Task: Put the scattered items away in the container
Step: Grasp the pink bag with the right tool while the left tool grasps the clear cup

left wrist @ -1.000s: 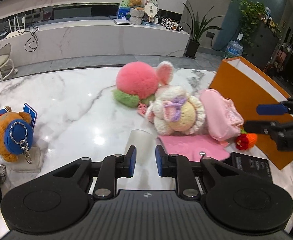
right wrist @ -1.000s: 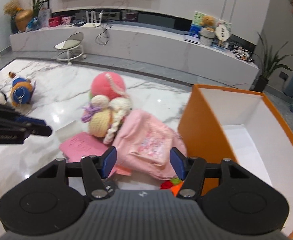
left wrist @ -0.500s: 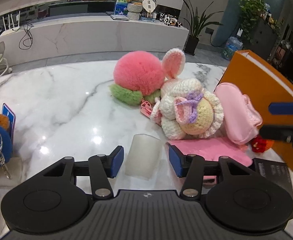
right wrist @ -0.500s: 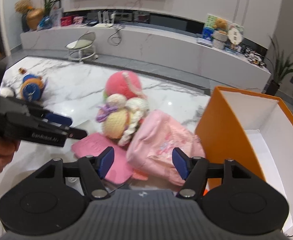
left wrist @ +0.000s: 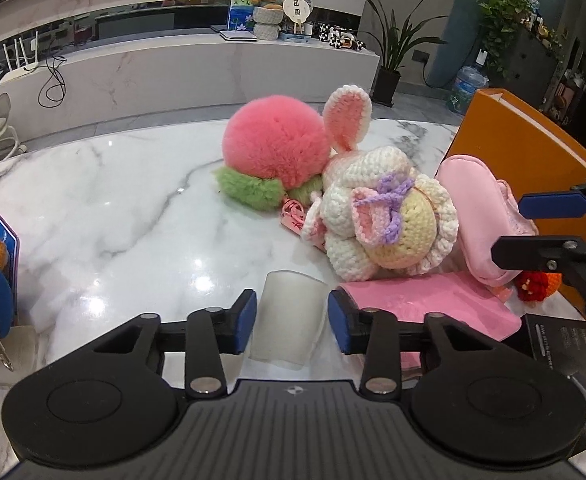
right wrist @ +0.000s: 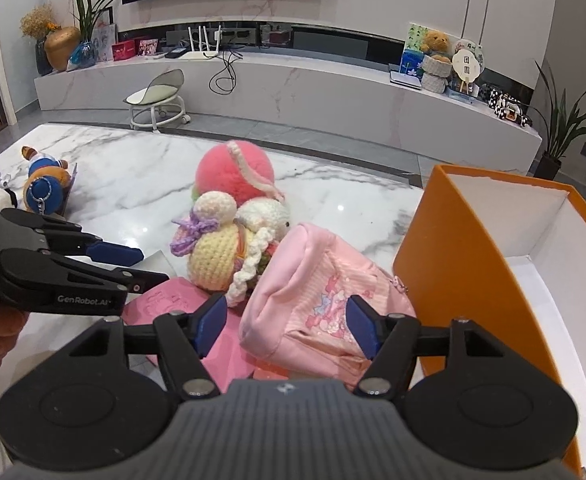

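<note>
**Both tongs spread over the toy pile beside the orange box**

Left gripper (left wrist: 292,321): jaws spread, blue pads either side of a frosted translucent plastic cup (left wrist: 289,316) lying on the white marble tabletop (left wrist: 105,216). Cup sits between the pads; whether either pad touches it is hard to tell from this angle.

Right gripper (right wrist: 287,325): jaws spread wide, empty, poised over the soft pink fabric pouch with cartoon print (right wrist: 317,300). Pouch rests against the outer wall of the open orange cardboard box with white lining (right wrist: 445,248).

Flat pink card sleeve (left wrist: 433,300) lies just right of the cup, partly under the pouch. Behind it, a crocheted cream-and-yellow bunny with purple bow (left wrist: 389,224) leans on a fluffy pink pompom peach with green leaves (left wrist: 273,152). Small red crocheted piece (left wrist: 533,280) by the box. Brown bear keychain in blue outfit (right wrist: 45,188) well apart, far left.
</note>
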{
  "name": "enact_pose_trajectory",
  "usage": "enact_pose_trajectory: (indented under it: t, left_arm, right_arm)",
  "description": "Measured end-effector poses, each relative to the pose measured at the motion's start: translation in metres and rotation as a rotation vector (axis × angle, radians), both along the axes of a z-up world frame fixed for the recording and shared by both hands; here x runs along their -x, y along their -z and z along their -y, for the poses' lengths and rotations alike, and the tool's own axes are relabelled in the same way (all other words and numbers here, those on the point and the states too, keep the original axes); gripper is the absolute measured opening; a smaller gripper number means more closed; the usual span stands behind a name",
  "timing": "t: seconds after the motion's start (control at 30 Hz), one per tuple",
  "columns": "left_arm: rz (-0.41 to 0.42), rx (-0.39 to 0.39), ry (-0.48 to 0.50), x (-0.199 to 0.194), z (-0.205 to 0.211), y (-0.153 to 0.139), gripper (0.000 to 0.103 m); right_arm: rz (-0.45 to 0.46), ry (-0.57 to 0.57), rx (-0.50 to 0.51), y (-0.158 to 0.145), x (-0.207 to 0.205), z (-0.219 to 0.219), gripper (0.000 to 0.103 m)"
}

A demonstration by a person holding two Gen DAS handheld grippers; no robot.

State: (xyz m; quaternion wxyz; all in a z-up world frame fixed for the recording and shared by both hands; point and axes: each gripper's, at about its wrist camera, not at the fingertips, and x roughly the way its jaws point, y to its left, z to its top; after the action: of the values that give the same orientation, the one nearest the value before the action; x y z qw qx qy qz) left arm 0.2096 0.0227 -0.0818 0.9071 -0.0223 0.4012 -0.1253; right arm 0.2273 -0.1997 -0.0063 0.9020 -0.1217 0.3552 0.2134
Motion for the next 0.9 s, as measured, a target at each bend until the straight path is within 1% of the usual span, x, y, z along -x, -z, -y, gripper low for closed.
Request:
enact_pose_trajectory:
  t: [0.17, 0.37, 0.43, 0.47, 0.5, 0.67, 0.77, 0.9]
  left_arm:
    - [-0.013, -0.004, 0.004, 0.001, -0.002, -0.001, 0.041]
    - [-0.025, -0.007, 0.001, 0.0, -0.002, -0.003, 0.036]
    - [-0.027, -0.011, -0.002, 0.0, -0.001, -0.005, 0.033]
    - [-0.028, -0.012, -0.002, 0.001, -0.001, -0.006, 0.031]
    - [-0.029, -0.013, -0.002, 0.001, -0.001, -0.007, 0.029]
    - [-0.037, -0.001, -0.012, 0.003, -0.004, -0.01, 0.02]
    - [-0.046, 0.011, -0.023, 0.003, -0.007, -0.011, 0.017]
    - [-0.05, 0.014, -0.021, 0.004, -0.006, -0.013, 0.017]
  right_arm:
    - [-0.035, 0.014, 0.034, 0.008, -0.007, -0.003, 0.066]
    - [-0.034, 0.015, 0.067, 0.013, -0.01, -0.006, 0.066]
    - [-0.035, 0.011, 0.068, 0.013, -0.01, -0.007, 0.062]
    - [-0.038, 0.007, 0.068, 0.014, -0.01, -0.007, 0.054]
    - [-0.044, 0.005, 0.07, 0.014, -0.011, -0.007, 0.051]
    - [-0.044, -0.003, 0.062, 0.013, -0.01, -0.006, 0.042]
    - [-0.042, -0.003, 0.056, 0.011, -0.009, -0.006, 0.039]
    - [-0.044, 0.001, 0.038, 0.008, -0.009, -0.003, 0.036]
